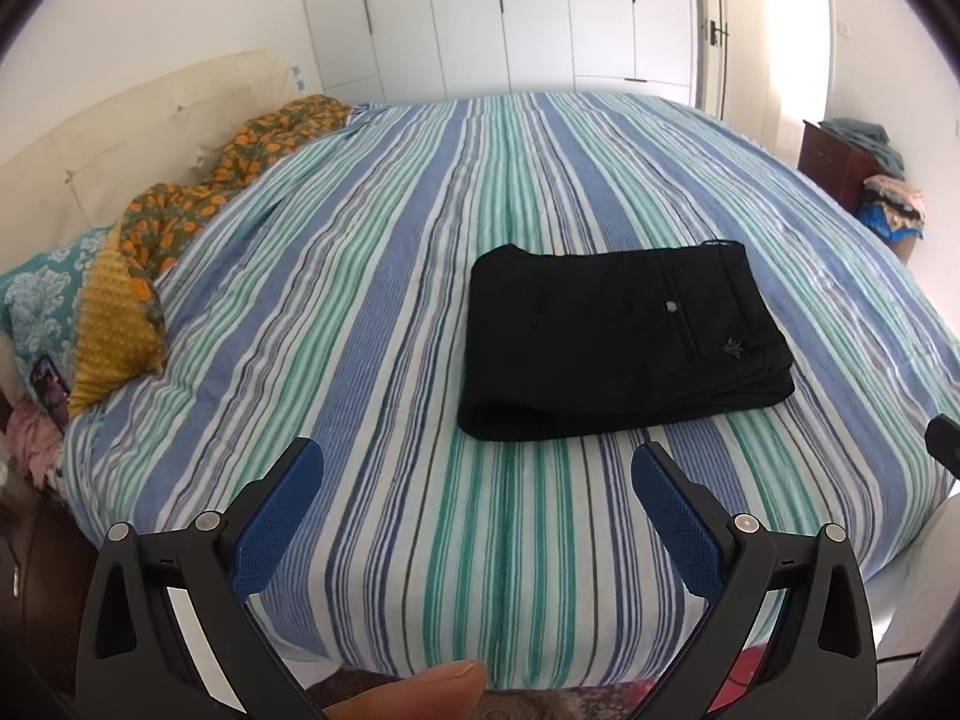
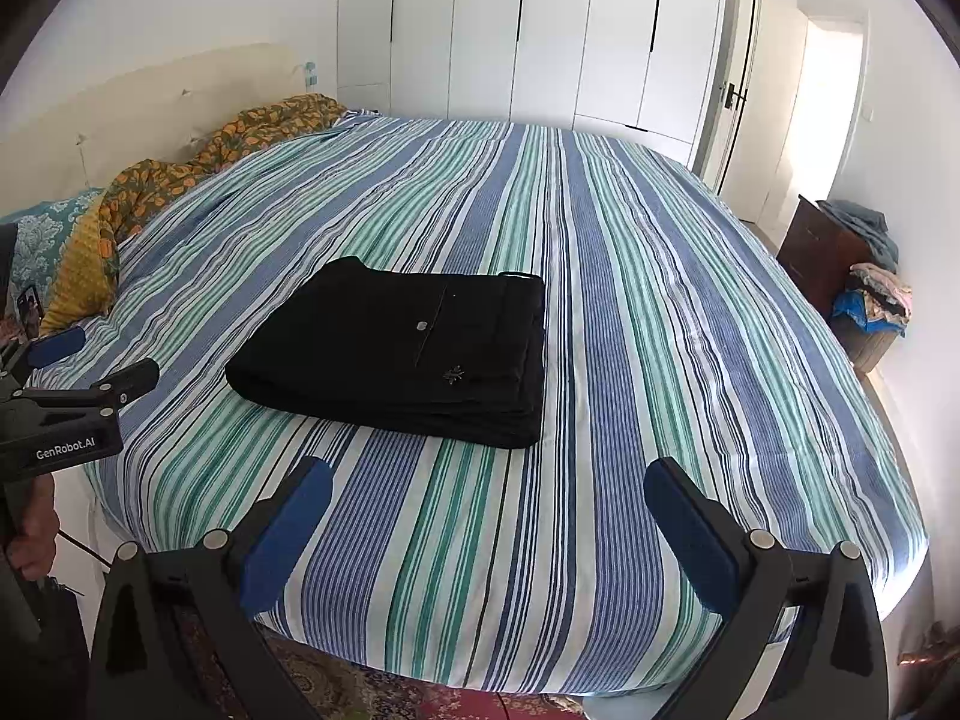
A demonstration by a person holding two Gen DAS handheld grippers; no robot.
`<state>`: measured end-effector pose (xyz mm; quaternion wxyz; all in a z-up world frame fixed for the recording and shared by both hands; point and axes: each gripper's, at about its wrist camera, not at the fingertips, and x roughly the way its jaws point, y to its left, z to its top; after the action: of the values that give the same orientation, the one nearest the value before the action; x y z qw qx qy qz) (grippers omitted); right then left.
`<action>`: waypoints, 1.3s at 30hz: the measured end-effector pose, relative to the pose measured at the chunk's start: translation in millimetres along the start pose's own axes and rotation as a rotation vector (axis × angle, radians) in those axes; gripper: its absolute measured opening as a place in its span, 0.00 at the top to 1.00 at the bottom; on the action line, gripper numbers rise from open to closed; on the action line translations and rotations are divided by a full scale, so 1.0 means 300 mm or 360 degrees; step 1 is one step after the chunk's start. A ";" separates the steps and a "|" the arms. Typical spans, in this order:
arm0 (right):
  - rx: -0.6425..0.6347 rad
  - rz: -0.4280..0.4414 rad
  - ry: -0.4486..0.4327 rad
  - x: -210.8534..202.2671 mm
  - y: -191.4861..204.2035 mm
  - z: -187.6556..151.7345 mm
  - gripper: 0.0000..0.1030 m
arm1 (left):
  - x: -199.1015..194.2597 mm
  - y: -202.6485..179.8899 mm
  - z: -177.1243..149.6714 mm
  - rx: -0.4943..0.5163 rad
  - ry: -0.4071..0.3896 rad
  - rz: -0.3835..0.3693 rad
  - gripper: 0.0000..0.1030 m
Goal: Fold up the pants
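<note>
Black pants (image 1: 618,342) lie folded into a compact rectangle on the striped bed (image 1: 372,300), back pocket and button facing up. My left gripper (image 1: 477,468) is open and empty, held back over the bed's near edge, left of the pants. In the right wrist view the pants (image 2: 396,354) lie ahead and to the left. My right gripper (image 2: 489,486) is open and empty, apart from the pants, near the bed's front edge. The left gripper (image 2: 90,360) shows at the left edge of the right wrist view.
An orange patterned blanket (image 1: 204,192) and pillows (image 1: 114,324) lie by the headboard at left. White wardrobes (image 1: 510,12) stand behind the bed. A brown cabinet with piled clothes (image 2: 852,276) stands at right. A patterned rug (image 2: 360,690) lies below the bed's edge.
</note>
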<state>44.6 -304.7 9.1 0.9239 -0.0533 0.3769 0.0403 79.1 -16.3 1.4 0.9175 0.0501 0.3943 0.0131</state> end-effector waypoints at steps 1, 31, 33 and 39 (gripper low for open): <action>-0.0009 -0.0006 -0.0004 0.002 0.001 -0.002 0.00 | 0.001 -0.001 -0.002 -0.0001 0.0007 -0.0006 0.00; 0.0031 -0.0088 0.0036 0.025 -0.033 -0.012 0.00 | -0.021 -0.062 0.012 0.0024 0.0025 -0.0134 0.01; 0.0032 -0.0088 0.0037 0.027 -0.033 -0.012 0.00 | -0.019 -0.065 0.011 0.0025 0.0025 -0.0133 0.01; 0.0041 -0.0084 0.0049 0.031 -0.034 -0.014 0.00 | -0.014 -0.070 0.007 0.0037 0.0030 -0.0128 0.01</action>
<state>49.5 -315.1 0.3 0.9193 -0.0518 0.3900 0.0102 77.4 -37.7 3.6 0.9129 0.0449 0.4048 -0.0278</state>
